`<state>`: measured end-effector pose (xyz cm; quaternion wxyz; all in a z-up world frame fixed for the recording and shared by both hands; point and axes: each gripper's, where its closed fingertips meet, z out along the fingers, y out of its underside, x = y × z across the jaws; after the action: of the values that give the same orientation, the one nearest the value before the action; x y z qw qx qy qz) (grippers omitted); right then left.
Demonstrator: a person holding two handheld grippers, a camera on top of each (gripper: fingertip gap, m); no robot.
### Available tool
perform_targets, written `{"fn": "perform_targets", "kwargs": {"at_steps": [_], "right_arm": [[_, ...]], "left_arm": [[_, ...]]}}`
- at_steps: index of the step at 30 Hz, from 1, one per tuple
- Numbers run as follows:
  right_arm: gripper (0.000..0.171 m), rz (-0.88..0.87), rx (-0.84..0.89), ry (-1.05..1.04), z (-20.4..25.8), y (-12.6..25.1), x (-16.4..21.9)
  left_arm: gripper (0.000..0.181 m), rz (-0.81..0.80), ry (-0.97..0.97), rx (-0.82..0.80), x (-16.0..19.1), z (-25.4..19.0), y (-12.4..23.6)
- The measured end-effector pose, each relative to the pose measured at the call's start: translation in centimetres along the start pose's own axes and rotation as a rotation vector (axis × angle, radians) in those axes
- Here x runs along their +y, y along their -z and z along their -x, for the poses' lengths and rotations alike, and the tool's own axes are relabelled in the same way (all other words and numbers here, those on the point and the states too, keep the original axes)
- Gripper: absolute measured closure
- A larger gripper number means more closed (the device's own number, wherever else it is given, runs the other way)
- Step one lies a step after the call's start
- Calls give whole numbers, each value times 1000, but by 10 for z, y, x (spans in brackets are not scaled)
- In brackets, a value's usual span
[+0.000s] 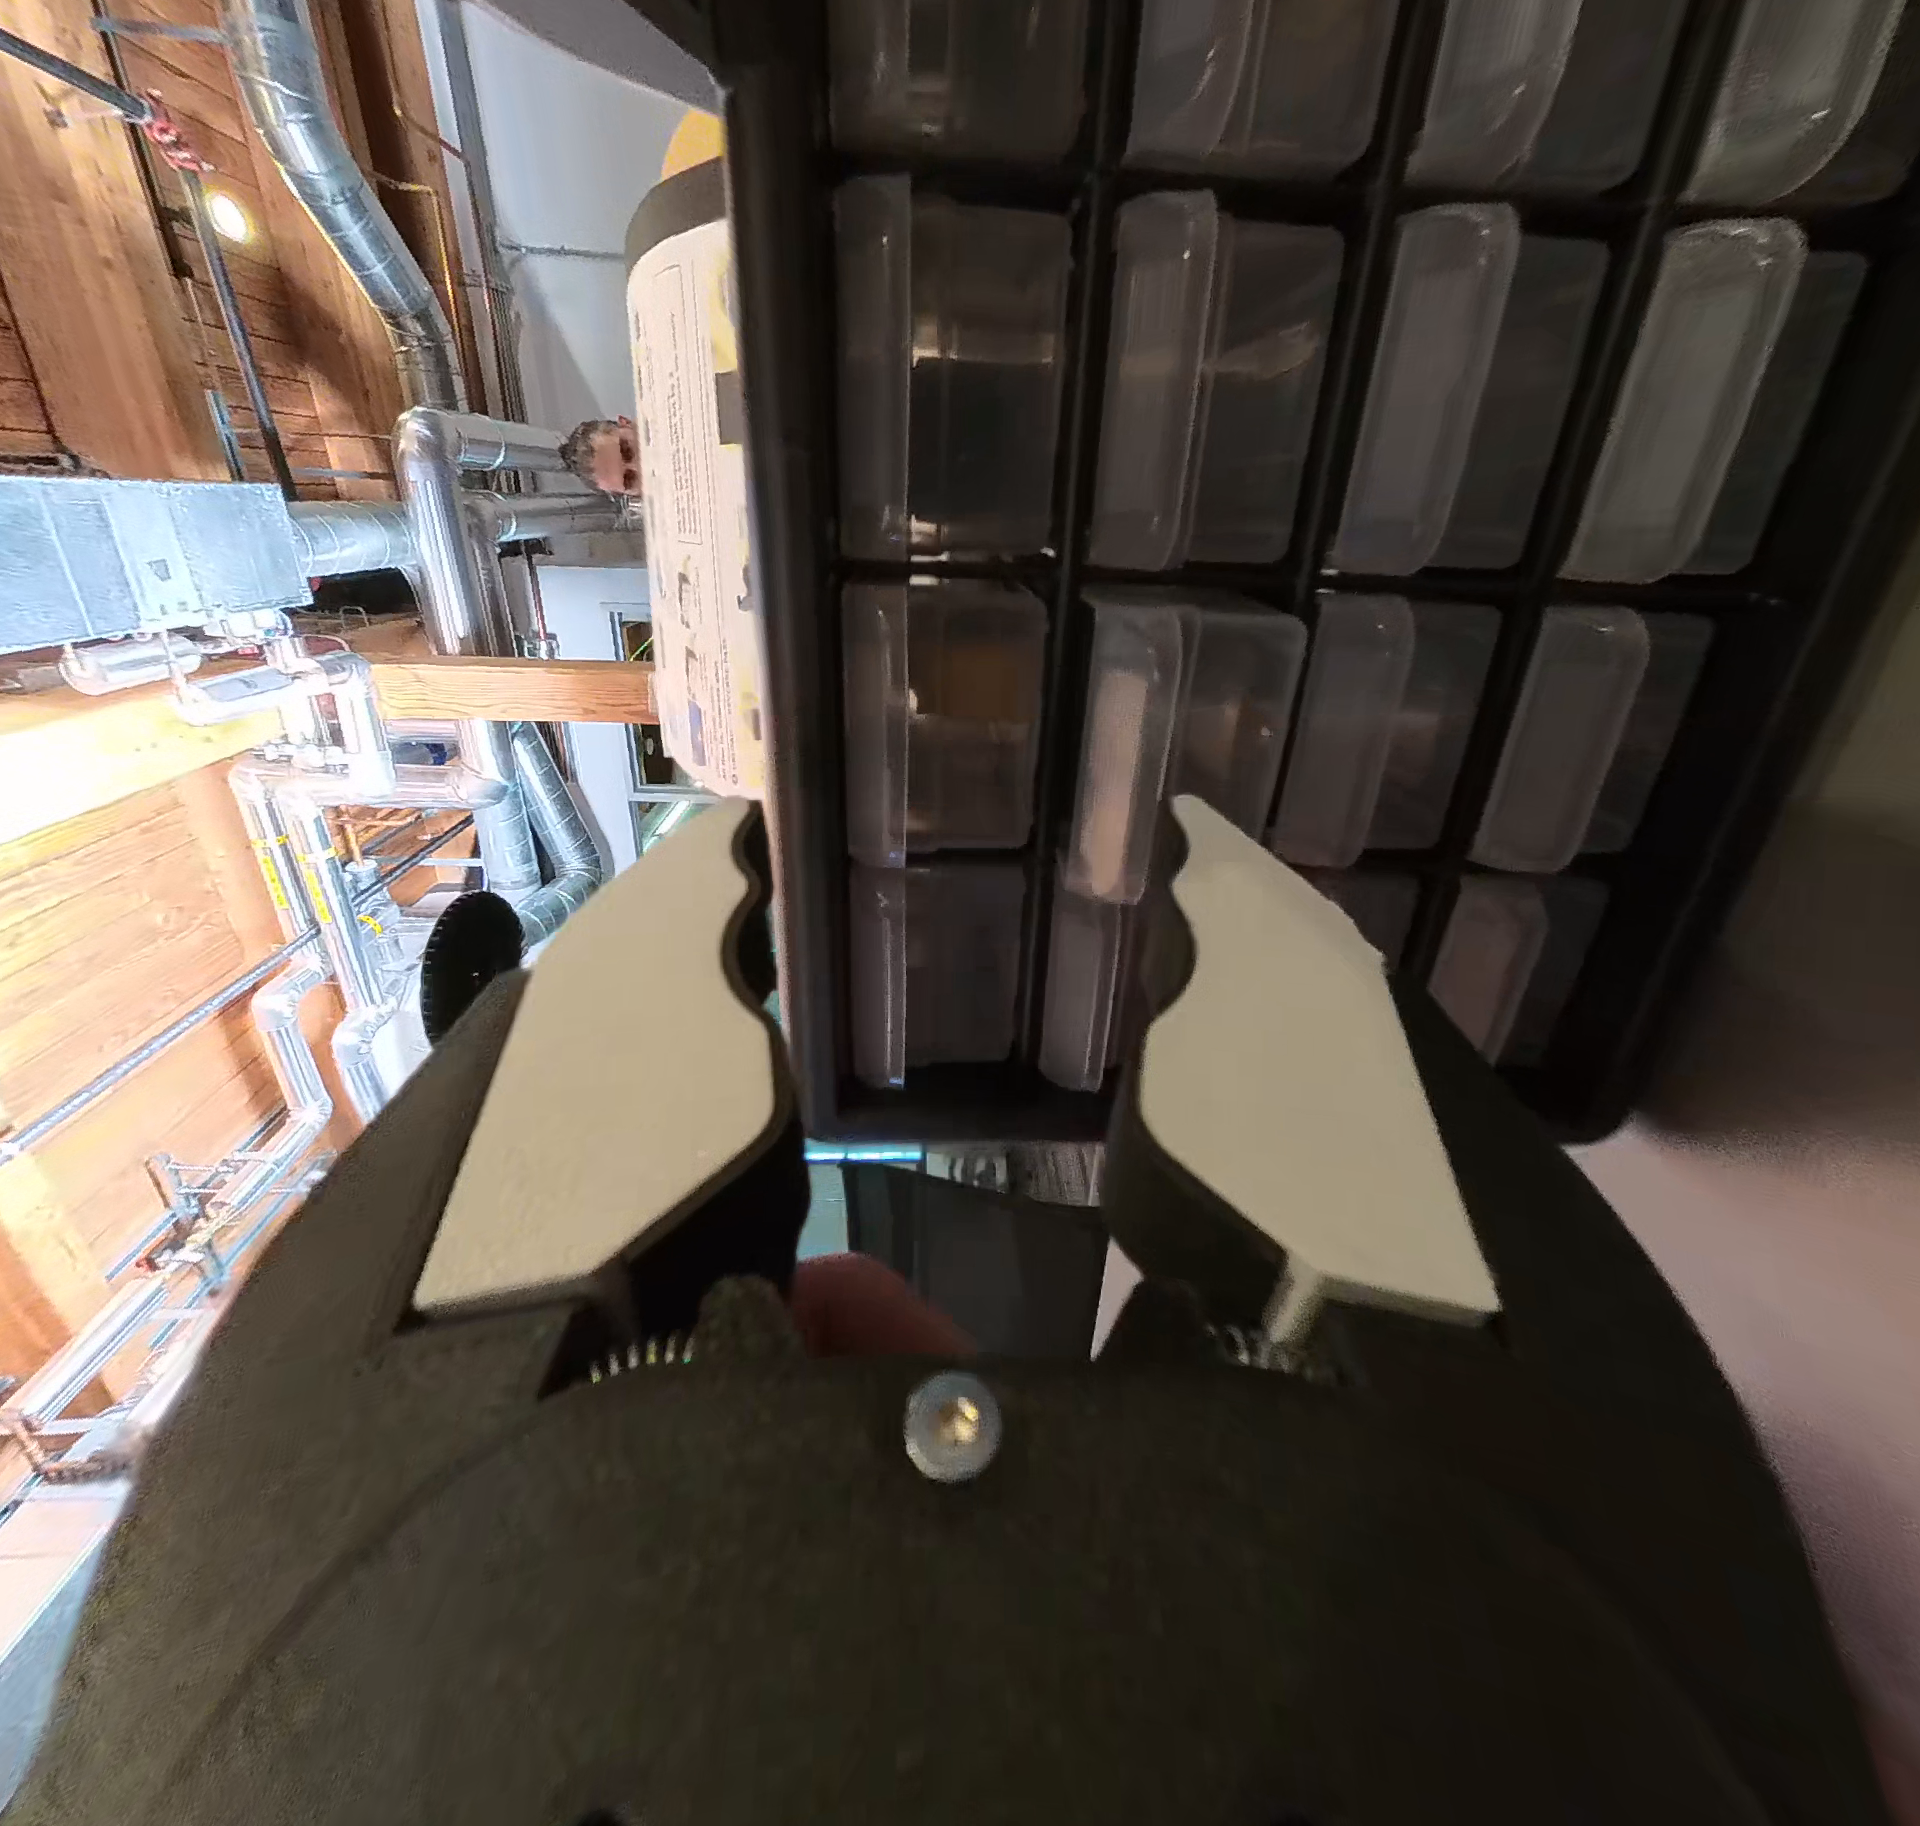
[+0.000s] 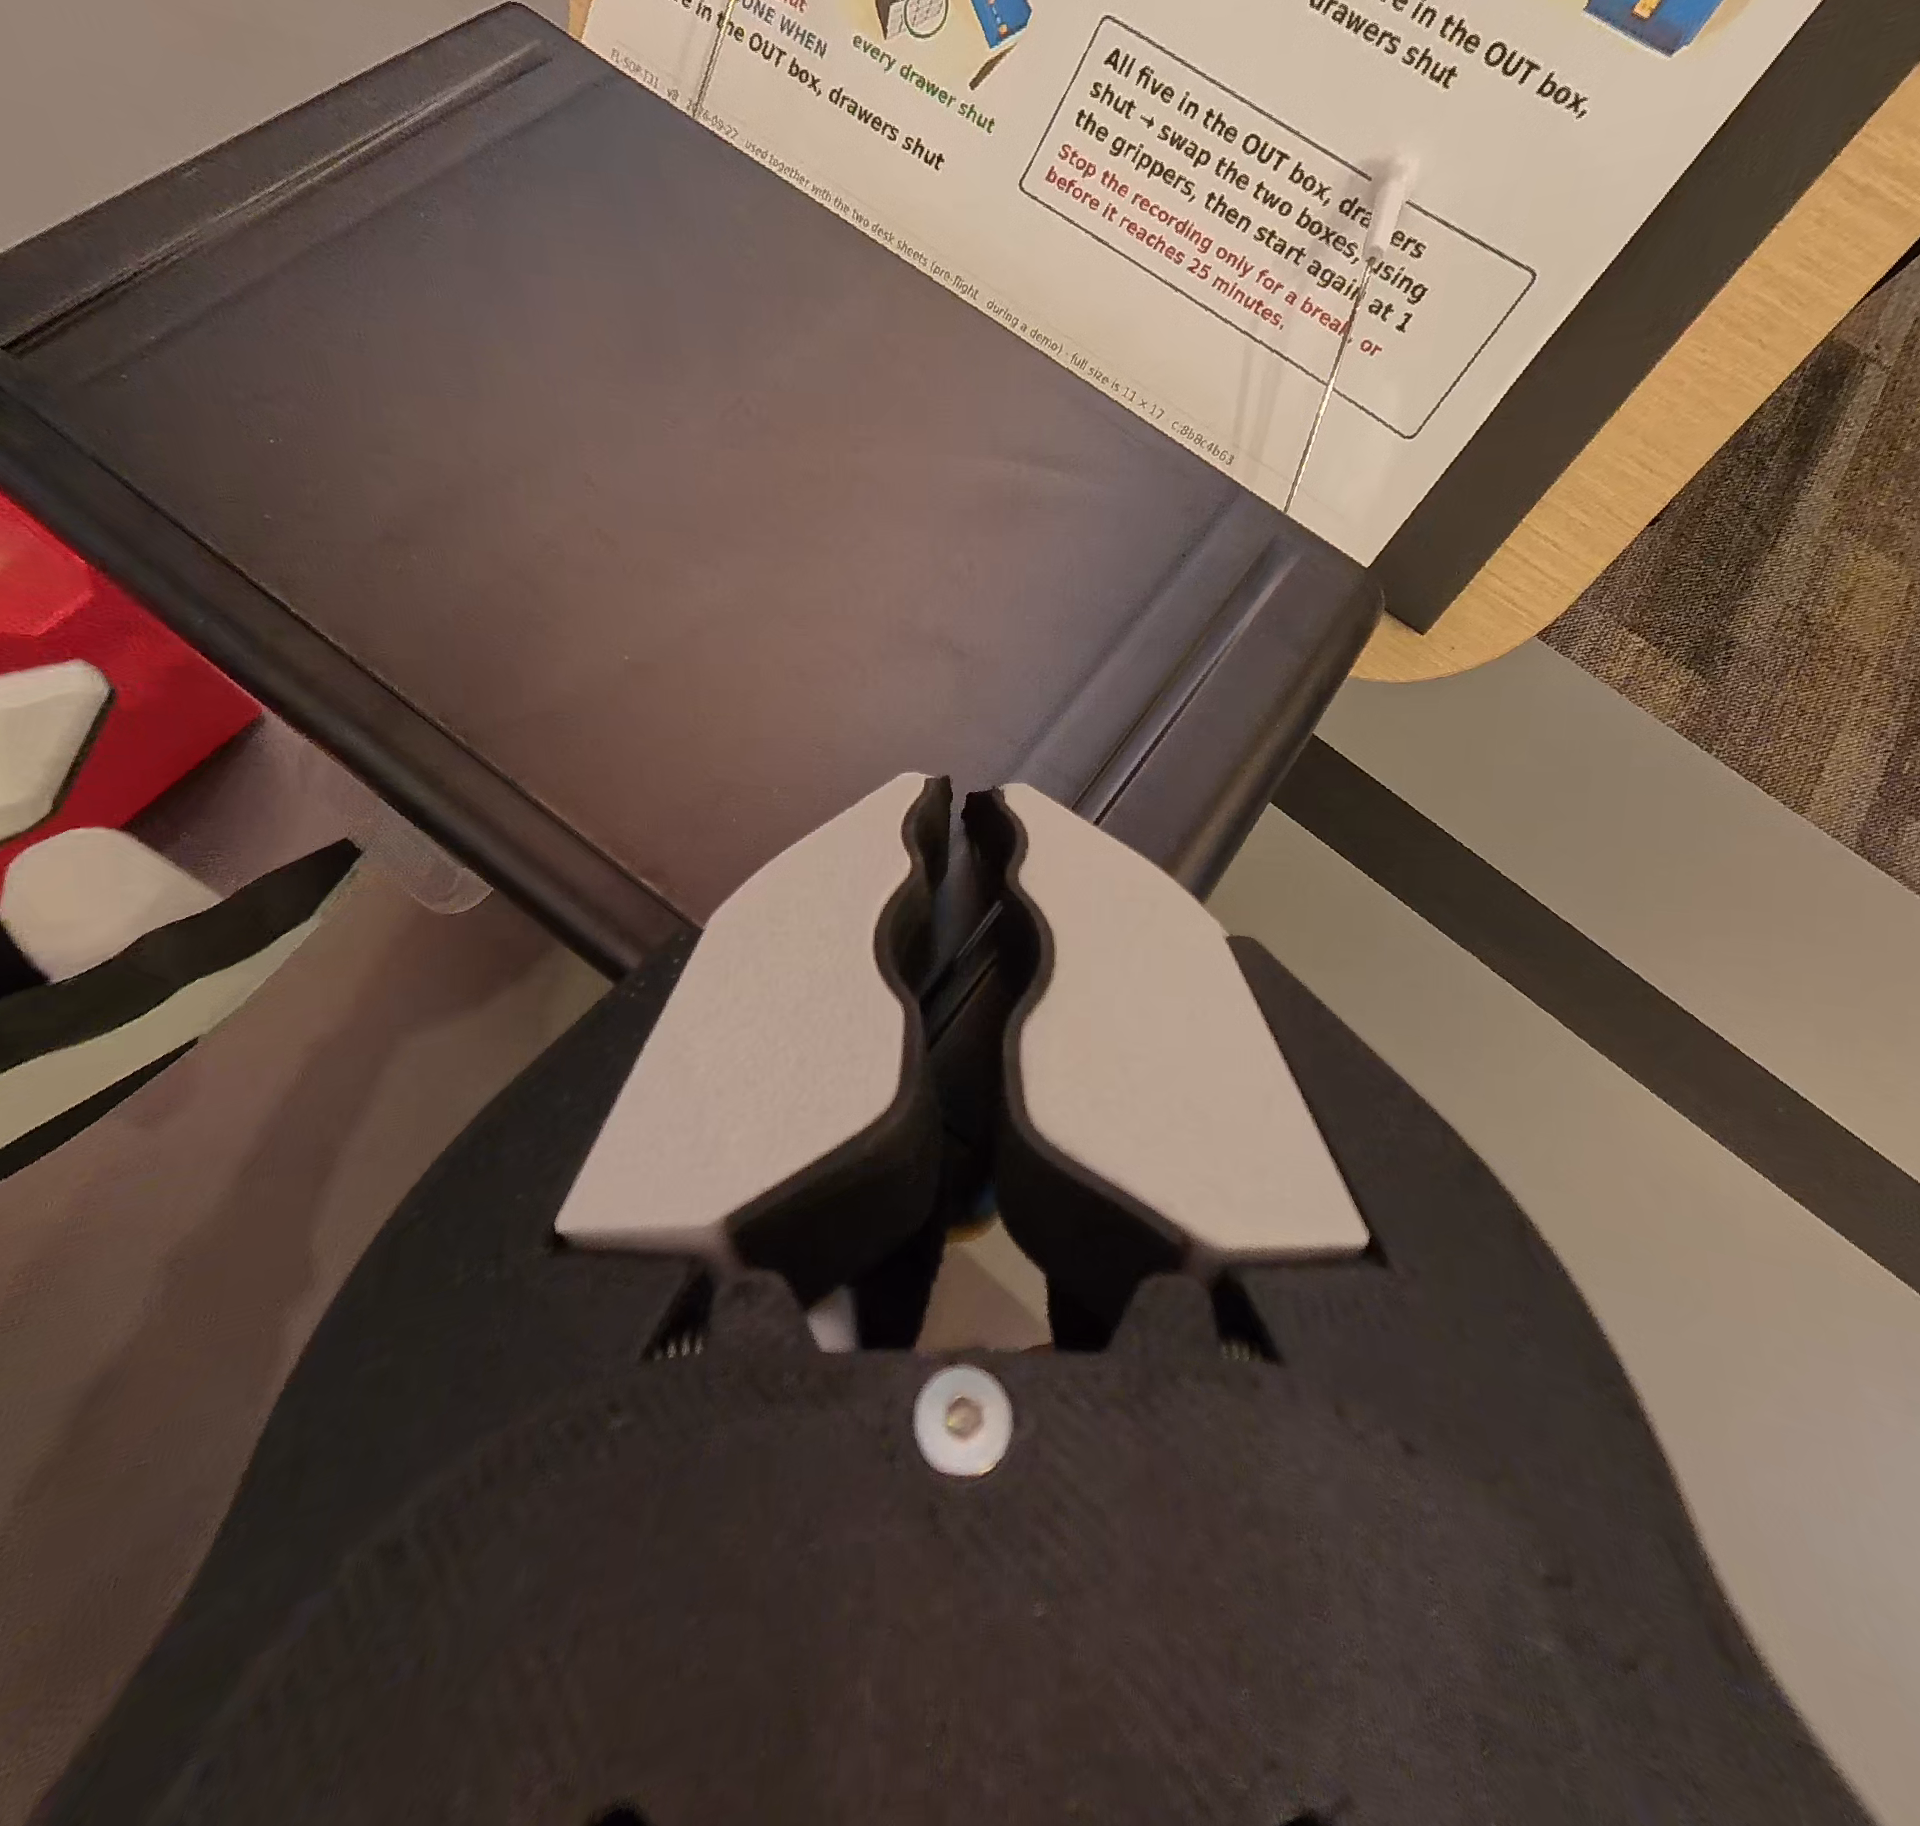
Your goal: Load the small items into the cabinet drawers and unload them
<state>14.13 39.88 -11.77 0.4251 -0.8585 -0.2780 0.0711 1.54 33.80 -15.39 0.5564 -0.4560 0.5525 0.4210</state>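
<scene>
Left wrist view shows the left gripper (image 1: 961, 846) spread across the corner of the black cabinet (image 1: 774, 529), whose sixteen visible clear drawers (image 1: 951, 374) run in four rows lengthwise up the picture, while the right gripper (image 2: 958, 800) is pressed together at the cabinet's top.

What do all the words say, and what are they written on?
I don't repeat writing, only say where it is.
White sheet behind the black cabinet: black, red and green print, sharp, beside small pictures.
Same sheet in the left wrist view: sideways, too small to read.
Yellow tags on the pipes: too small to read.
Clear drawers: no labels.
</scene>
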Motion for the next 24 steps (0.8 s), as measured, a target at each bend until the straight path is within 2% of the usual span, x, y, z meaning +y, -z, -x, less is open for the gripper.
{"fn": "perform_targets", "kwargs": {"at_steps": [2,4,6,8,12,16,24], "right_arm": [[163,0,0,0,0,0,0],[163,1,-1,0,0,0,0],[163,1,0,-1,0,0,0],[163,0,3,-1,0,0,0],[163,-1,10,-2,0,0,0],[163,0,8,-3,0,0,0],[163,-2,5,-2,0,0,0]], "left_arm": [[147,-64,17,-48,-8,10,15],[165,-91,28,-2,-14,10,25],[157,-95,11,98,-18,-3,27],[130,-21,-45,177,-8,-21,19],[144,20,-72,192,4,-38,-3],[157,51,-30,175,9,-38,-15],[163,24,-40,194,3,-38,11]]}}
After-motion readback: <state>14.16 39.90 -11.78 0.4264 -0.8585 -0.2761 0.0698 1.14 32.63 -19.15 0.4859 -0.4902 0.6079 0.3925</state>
